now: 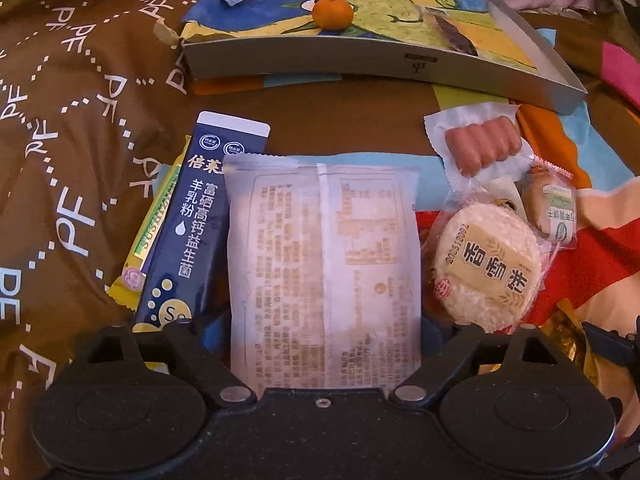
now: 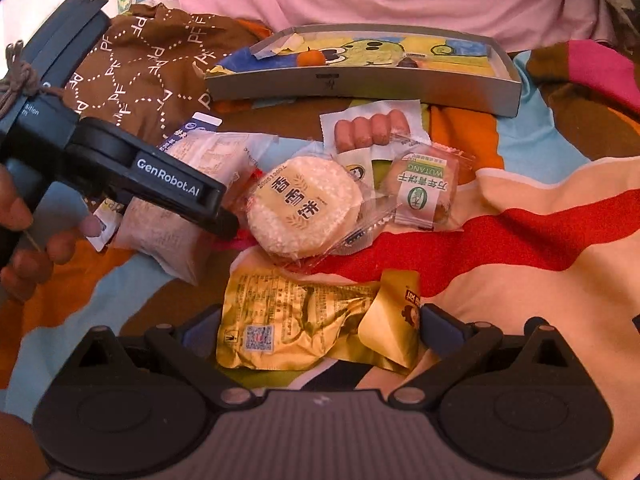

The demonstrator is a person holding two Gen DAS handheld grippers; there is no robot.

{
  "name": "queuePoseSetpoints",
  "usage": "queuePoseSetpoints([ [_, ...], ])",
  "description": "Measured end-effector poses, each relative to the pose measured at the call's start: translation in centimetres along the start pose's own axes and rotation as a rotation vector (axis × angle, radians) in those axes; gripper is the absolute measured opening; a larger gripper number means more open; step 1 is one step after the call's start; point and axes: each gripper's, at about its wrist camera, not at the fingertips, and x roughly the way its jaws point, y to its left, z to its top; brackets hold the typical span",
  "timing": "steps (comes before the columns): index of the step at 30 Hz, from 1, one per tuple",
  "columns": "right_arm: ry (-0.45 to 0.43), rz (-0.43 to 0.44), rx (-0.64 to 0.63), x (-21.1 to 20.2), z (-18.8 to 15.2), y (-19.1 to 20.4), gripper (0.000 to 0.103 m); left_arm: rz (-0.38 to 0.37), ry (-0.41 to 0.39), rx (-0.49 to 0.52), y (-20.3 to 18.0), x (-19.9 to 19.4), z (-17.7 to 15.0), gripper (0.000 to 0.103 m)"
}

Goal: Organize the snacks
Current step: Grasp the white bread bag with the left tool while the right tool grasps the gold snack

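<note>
The left claw [image 1: 326, 320] straddled a white packet [image 1: 324, 256], fingers spread at its sides — whether gripping, I could not tell. The right claw [image 2: 320, 328] stood released around a crumpled gold pouch [image 2: 304, 328]. Beyond lay a round rice cake [image 2: 306, 208], a sausage pack [image 2: 372, 128] and a navy sachet [image 1: 188, 216] on the colourful bedspread [image 2: 540, 240]. Farthest, a grey tray [image 2: 360, 88] held a small orange [image 2: 311, 57].
</note>
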Motion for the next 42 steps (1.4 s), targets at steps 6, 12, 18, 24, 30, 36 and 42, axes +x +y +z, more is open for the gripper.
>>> queuePoseSetpoints([
  [6, -0.018, -0.001, 0.037, -0.3, -0.1, -0.5, 0.099, -0.001, 0.005, -0.010, 0.2, -0.5, -0.1, 0.078],
  [12, -0.011, -0.012, 0.043, -0.6, 0.0, -0.5, 0.095, -0.039, 0.022, -0.034, 0.5, -1.3, -0.7, 0.075],
  [18, 0.013, -0.012, 0.030, -0.8, 0.1, -0.2, 0.095, -0.056, 0.049, -0.068, 0.8, -2.6, -2.1, 0.074],
  [24, 0.024, -0.005, 0.027, -1.2, 0.1, -0.2, 0.094, -0.080, 0.085, -0.080, 1.3, -3.8, -3.7, 0.074],
  [30, 0.023, -0.004, 0.020, -0.8, 0.1, -0.3, 0.094, -0.070, 0.035, -0.005, 0.6, -4.5, -5.3, 0.074],
  [36, 0.008, -0.043, -0.014, -1.4, 0.2, 0.1, 0.085, -0.072, 0.018, -0.017, 0.8, -5.1, -5.8, 0.073],
  [42, -0.008, -0.073, -0.040, -2.2, -0.2, 0.7, 0.078, -0.083, 0.004, 0.017, 0.2, -6.3, -7.2, 0.072],
])
